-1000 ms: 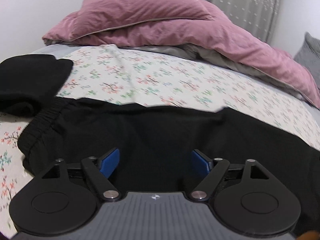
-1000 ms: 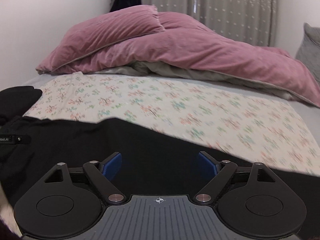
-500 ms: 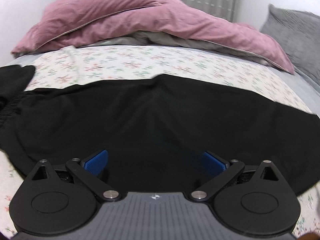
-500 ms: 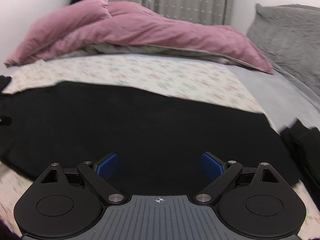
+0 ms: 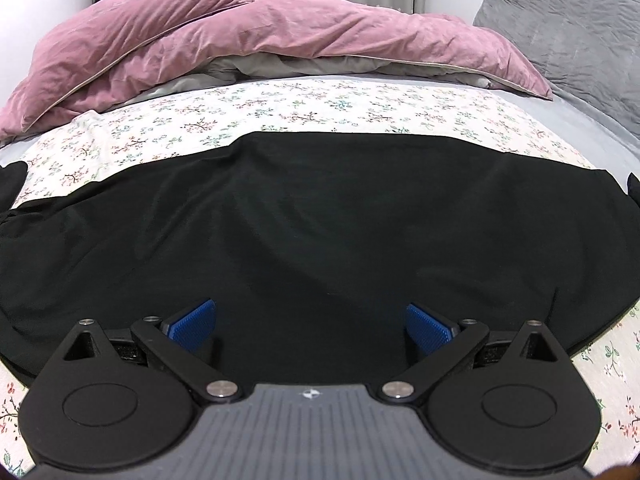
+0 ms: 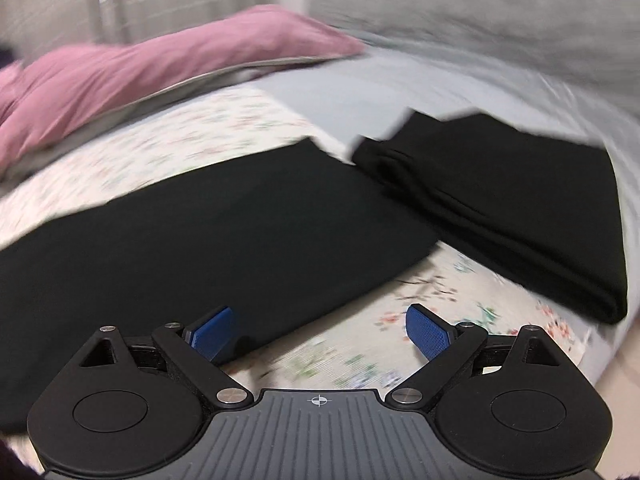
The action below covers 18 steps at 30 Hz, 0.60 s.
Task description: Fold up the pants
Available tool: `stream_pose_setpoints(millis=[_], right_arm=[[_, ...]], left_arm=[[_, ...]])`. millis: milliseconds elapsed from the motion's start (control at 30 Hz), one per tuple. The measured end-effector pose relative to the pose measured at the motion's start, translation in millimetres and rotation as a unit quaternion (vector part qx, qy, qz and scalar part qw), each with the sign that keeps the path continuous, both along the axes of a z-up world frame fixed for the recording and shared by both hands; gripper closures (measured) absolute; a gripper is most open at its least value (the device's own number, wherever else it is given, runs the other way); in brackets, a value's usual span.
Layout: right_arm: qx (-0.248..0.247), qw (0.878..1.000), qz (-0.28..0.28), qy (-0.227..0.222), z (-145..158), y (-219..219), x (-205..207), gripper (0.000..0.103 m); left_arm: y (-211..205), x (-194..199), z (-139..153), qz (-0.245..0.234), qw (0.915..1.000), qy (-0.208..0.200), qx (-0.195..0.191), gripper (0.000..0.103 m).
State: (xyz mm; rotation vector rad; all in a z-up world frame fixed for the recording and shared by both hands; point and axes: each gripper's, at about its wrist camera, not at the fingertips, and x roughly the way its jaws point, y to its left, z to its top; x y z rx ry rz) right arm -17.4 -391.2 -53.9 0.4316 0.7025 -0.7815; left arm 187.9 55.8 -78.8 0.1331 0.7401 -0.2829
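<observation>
Your right claw (image 6: 318,330) swung sideways to the pants' (image 6: 192,240) end, wide and empty. Pants lay long, running off to its left. Left claw (image 5: 312,320) hung wide over their middle.

The pants (image 5: 304,216) are matt black cloth, softly creased. The sheet (image 5: 280,108) is thin floral-printed cotton. The pink duvet (image 5: 224,32) looks velvety. The left tool (image 5: 312,320) has ribbed blue rubbery pads (image 5: 428,324).
</observation>
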Motion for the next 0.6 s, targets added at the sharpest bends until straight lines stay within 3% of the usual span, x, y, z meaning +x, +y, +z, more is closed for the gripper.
stream_pose_setpoints(millis=[100,267,367,533,600], right_arm=[[0.015,0.999,-0.038,0.0,-13.0,-22.6,1.4,0.009],[-0.012,0.997,-0.075,-0.005,-23.4,-40.2,9.0,0.009],[-0.03,0.996,-0.083,-0.003,-25.7,-44.4,14.0,0.017],[-0.045,0.997,-0.055,-0.011,-18.5,-41.6,25.2,0.089],[-0.051,0.998,-0.044,-0.001,-13.4,-36.2,32.1,0.097]], left_arm=[[-0.5,-0.1,-0.1,-0.001,1.0,0.003,-0.001,0.0],[1.5,2.3,-1.2,0.002,1.0,0.008,-0.001,0.0],[2.8,4.2,-1.5,0.006,0.9999,0.011,-0.004,0.0],[2.7,8.7,-1.3,0.015,0.9996,0.021,-0.014,0.0],[3.9,9.9,-1.1,0.018,0.9993,0.024,-0.02,0.0]])
